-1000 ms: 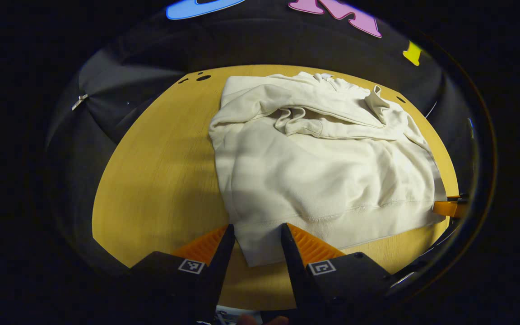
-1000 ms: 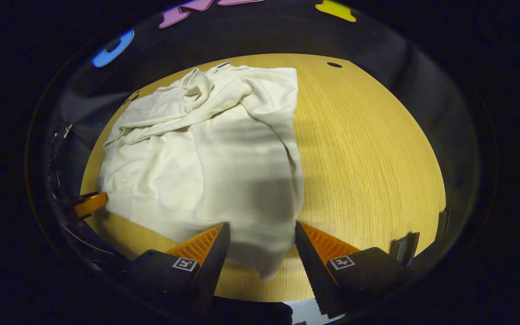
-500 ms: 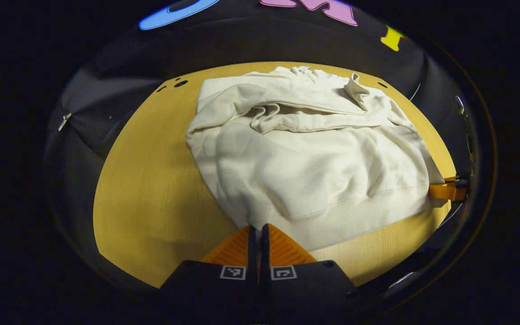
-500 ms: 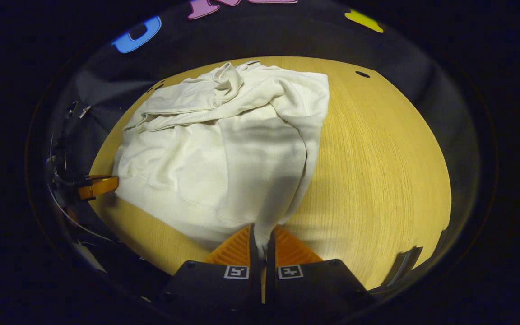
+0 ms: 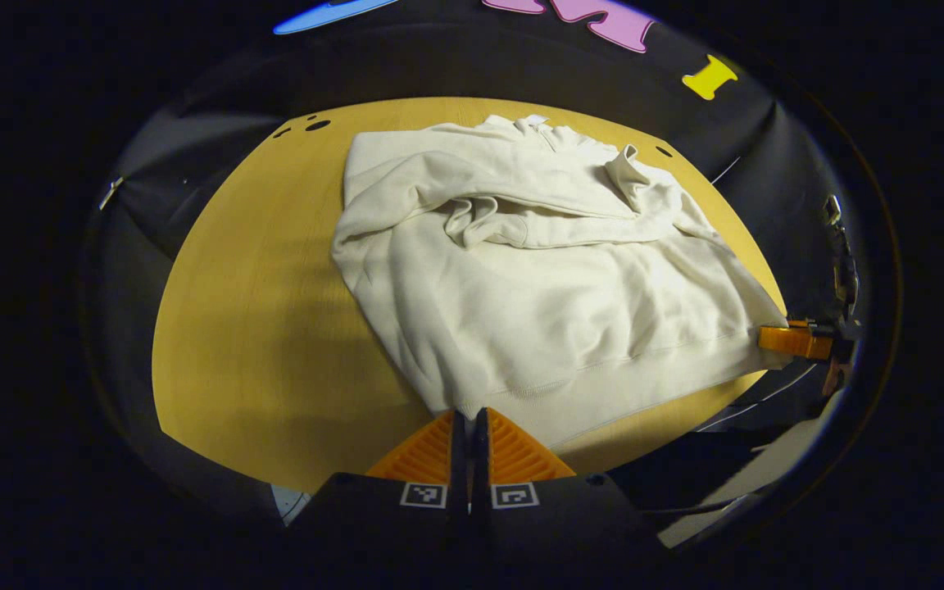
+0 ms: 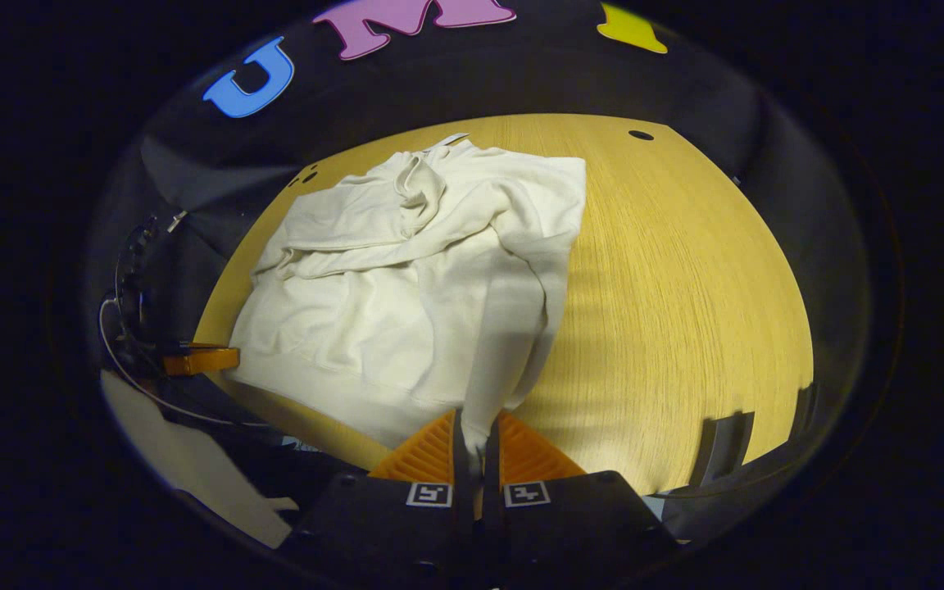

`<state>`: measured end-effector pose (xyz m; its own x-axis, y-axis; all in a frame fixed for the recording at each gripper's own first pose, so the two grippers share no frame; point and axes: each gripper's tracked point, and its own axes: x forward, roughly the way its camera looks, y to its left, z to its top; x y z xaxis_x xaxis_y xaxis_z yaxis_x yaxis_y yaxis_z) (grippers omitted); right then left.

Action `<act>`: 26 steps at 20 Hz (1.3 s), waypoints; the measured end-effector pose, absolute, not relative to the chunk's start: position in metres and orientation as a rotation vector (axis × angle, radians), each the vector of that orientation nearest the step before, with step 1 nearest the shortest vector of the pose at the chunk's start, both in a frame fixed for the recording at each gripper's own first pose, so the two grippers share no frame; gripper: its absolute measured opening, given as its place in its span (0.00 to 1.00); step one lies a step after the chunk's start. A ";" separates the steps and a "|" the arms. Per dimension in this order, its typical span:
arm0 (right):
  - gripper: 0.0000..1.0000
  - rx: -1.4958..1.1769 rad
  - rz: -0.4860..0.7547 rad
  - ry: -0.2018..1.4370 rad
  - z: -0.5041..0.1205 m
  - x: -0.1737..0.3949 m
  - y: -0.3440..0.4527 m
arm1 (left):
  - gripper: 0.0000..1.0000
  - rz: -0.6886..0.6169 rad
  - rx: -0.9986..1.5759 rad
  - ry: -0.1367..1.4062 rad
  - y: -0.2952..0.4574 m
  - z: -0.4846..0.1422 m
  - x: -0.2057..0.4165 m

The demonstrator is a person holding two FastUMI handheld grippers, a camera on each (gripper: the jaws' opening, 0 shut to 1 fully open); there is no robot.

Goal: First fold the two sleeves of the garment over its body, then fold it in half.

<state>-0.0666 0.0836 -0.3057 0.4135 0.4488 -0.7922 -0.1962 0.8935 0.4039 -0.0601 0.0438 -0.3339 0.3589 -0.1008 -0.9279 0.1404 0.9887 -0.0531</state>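
A cream sweatshirt (image 5: 554, 279) lies on the wooden table (image 5: 251, 328), both sleeves folded across its chest. My left gripper (image 5: 469, 416) is shut on the near left corner of its hem, which is lifted off the table. In the right gripper view the same sweatshirt (image 6: 406, 279) stretches up toward my right gripper (image 6: 476, 419), shut on the near right hem corner. The right gripper (image 5: 796, 340) appears at the far right of the left gripper view, the left gripper (image 6: 201, 360) at the far left of the right gripper view.
The wooden table (image 6: 685, 311) has bare surface to the right of the garment in the right gripper view and to the left in the left gripper view. Small dark holes (image 5: 316, 125) mark its far edge. Black cloth surrounds the table.
Both grippers went from open around the hem to shut on its corners, then rose, lifting the hem off the table and drawing the fabric taut.
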 end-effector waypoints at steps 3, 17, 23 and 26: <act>0.08 0.339 0.382 0.992 -0.276 -0.046 0.082 | 0.06 -0.156 0.003 1.149 0.041 -0.305 -0.046; 0.08 0.495 0.311 0.618 -0.170 0.113 0.092 | 0.05 -0.100 -0.116 0.849 0.035 -0.208 0.112; 0.08 0.491 0.266 0.591 -0.176 0.166 0.089 | 0.05 -0.081 -0.129 0.804 0.036 -0.213 0.170; 0.08 0.479 0.245 0.593 -0.191 0.187 0.093 | 0.05 -0.061 -0.126 0.815 0.037 -0.226 0.195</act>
